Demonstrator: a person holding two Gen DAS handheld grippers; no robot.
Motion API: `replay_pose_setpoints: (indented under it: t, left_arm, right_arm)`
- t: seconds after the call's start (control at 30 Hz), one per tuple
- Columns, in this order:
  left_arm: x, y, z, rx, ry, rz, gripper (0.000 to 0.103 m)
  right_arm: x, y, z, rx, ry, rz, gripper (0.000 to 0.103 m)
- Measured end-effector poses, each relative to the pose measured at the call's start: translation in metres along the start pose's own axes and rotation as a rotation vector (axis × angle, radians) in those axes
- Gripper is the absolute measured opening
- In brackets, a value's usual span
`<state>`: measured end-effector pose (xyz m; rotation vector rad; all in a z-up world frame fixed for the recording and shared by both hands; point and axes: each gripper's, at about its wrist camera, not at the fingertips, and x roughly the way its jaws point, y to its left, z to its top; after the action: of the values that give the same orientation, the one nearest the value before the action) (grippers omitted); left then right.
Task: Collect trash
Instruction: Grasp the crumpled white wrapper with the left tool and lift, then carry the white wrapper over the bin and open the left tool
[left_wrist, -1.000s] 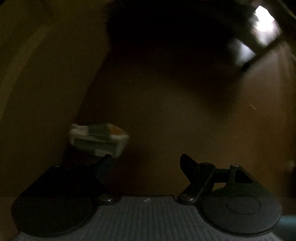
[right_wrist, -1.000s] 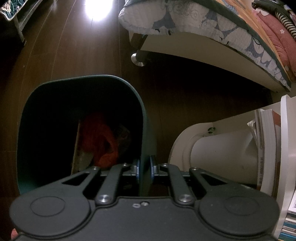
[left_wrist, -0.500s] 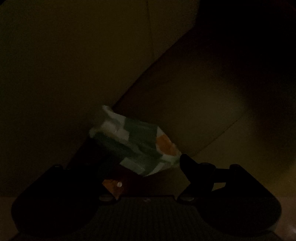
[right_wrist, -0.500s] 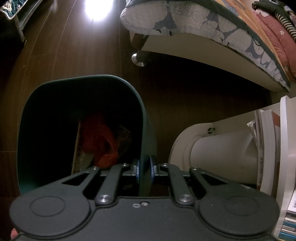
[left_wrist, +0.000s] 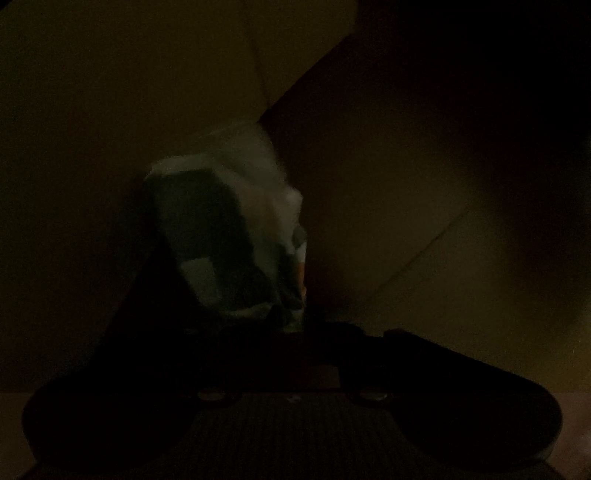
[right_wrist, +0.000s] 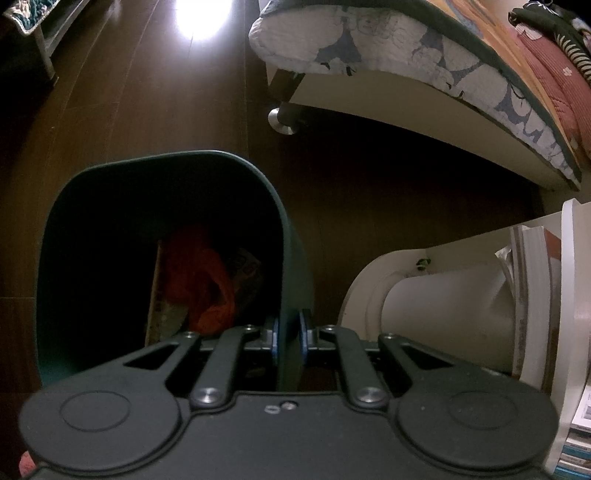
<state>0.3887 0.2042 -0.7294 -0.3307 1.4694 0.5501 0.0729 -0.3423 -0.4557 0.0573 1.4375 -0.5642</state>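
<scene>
The left wrist view is very dark. A crumpled white and green wrapper with an orange patch stands up between the fingers of my left gripper, whose jaws are closing and pinch its lower edge. In the right wrist view my right gripper is shut on the near rim of a dark green trash bin. The bin stands on the dark wood floor and holds red trash and some paper scraps.
A bed with a patterned quilt spans the upper right, with its leg on the floor behind the bin. A white shelf unit with books stands right of the bin. Dim brown surfaces surround the wrapper.
My left gripper has come down over the wrapper and its jaws have closed onto it. The wrapper now stands upright between them. The right gripper and the bin have not moved.
</scene>
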Motion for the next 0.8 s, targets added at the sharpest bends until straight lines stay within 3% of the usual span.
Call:
replay_pose_setpoints:
  t: [0.17, 0.33, 0.53, 0.8]
  left_arm:
    - [-0.017, -0.012, -0.017, 0.127, -0.033, -0.034, 0.010]
    - [-0.055, -0.043, -0.050, 0.395, -0.133, -0.076, 0.010]
    - [-0.128, -0.075, -0.101, 0.699, -0.262, -0.239, 0.010]
    - [-0.217, -0.093, -0.162, 0.976, -0.325, -0.452, 0.010]
  right_arm:
    - [0.000, 0.000, 0.000, 0.001, 0.000, 0.000, 0.010]
    - [-0.001, -0.001, 0.000, 0.004, -0.002, 0.001, 0.010]
    - [-0.001, -0.001, 0.001, 0.007, -0.006, 0.005, 0.010]
    - [-0.006, 0.002, 0.003, -0.007, -0.018, 0.014, 0.010]
